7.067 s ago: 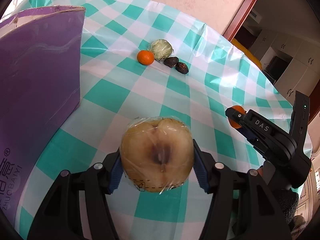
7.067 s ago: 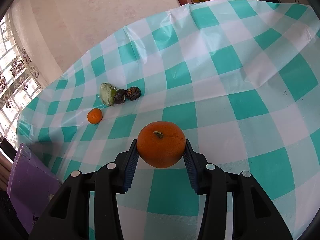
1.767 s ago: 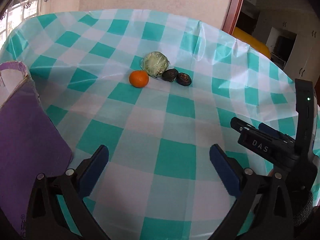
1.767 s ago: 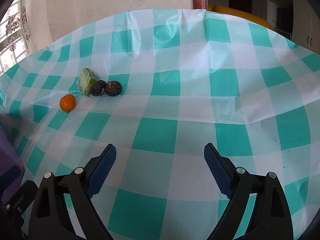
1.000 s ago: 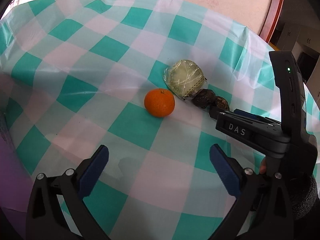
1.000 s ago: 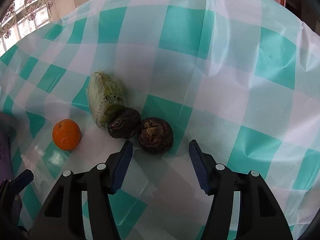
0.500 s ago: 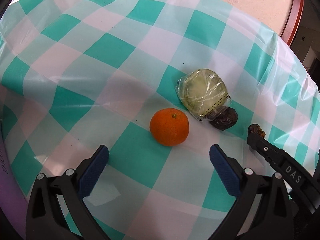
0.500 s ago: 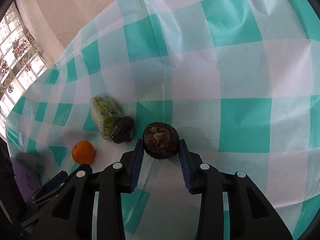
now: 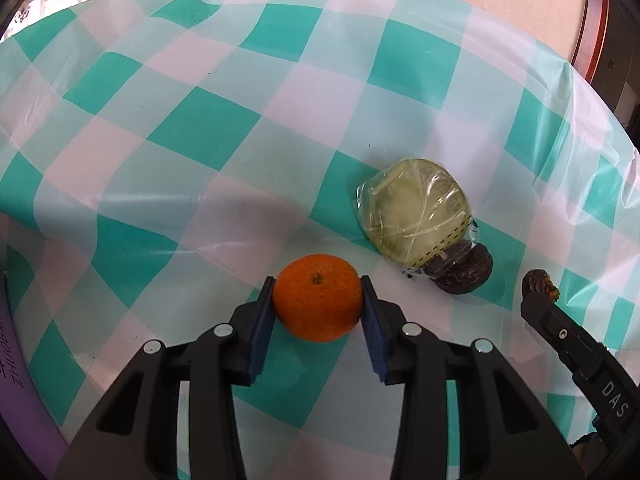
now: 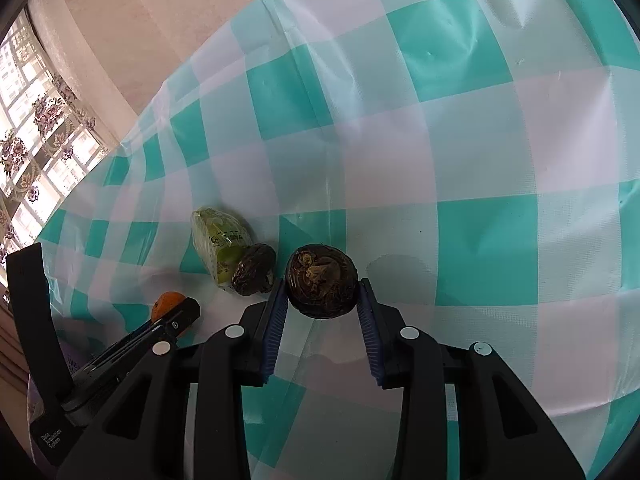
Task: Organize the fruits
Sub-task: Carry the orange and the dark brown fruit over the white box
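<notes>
My left gripper (image 9: 318, 308) is shut on a small orange (image 9: 318, 302) on the checked tablecloth. My right gripper (image 10: 322, 298) is shut on a dark brown wrinkled fruit (image 10: 322, 282); its tip and that fruit (image 9: 538, 285) show at the right edge of the left wrist view. A green fruit wrapped in plastic film (image 9: 414, 210) lies beyond the orange, with a second dark fruit (image 9: 466, 266) touching it. In the right wrist view the wrapped fruit (image 10: 220, 242) and second dark fruit (image 10: 252, 268) lie left of my right gripper, and the orange (image 10: 166, 304) peeks from behind the left gripper's body.
The table carries a teal and white checked plastic cloth (image 9: 200, 128). A purple box edge (image 9: 16, 368) stands at the far left. A pink wall and wooden door frame (image 9: 596, 28) lie behind the table. A window (image 10: 36, 128) is at the left.
My left gripper has closed on the orange. My right gripper still holds the dark fruit and has lifted it slightly away from the other dark fruit.
</notes>
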The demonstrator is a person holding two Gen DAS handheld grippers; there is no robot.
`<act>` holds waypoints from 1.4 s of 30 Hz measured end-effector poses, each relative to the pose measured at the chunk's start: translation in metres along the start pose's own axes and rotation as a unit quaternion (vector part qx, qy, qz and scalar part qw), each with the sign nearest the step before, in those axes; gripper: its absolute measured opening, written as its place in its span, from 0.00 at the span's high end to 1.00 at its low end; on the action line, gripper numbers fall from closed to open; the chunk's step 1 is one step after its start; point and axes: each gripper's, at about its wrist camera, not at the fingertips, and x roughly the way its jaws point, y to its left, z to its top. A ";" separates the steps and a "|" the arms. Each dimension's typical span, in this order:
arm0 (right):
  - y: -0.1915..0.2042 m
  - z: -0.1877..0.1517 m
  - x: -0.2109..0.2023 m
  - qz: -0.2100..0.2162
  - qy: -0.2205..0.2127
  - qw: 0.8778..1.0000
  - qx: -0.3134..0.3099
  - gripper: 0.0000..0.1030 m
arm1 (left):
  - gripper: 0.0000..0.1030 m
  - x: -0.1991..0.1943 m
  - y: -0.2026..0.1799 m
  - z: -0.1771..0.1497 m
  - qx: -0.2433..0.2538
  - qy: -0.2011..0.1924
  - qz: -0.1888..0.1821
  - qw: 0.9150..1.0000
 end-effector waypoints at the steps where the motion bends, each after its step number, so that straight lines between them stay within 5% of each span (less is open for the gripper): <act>1: -0.001 0.000 0.000 -0.003 0.000 1.000 0.002 0.65 | 0.61 -0.002 -0.001 -0.001 0.002 -0.003 -0.001 1.000; 13: -0.019 -0.001 -0.021 -0.024 -0.056 0.997 0.040 0.65 | 0.61 -0.033 0.014 -0.025 -0.015 -0.039 -0.018 0.999; 17: -0.022 -0.009 -0.022 -0.033 -0.031 0.998 0.047 0.65 | 0.61 -0.049 0.016 -0.050 -0.011 -0.033 -0.028 0.999; 26: -0.015 -0.061 -0.060 -0.022 -0.023 0.997 0.071 0.65 | 0.61 -0.080 0.038 -0.092 -0.037 -0.015 -0.059 0.997; 42: 0.024 -0.157 -0.128 -0.067 -0.017 0.996 0.049 0.65 | 0.60 -0.137 0.073 -0.155 0.002 -0.010 -0.094 0.995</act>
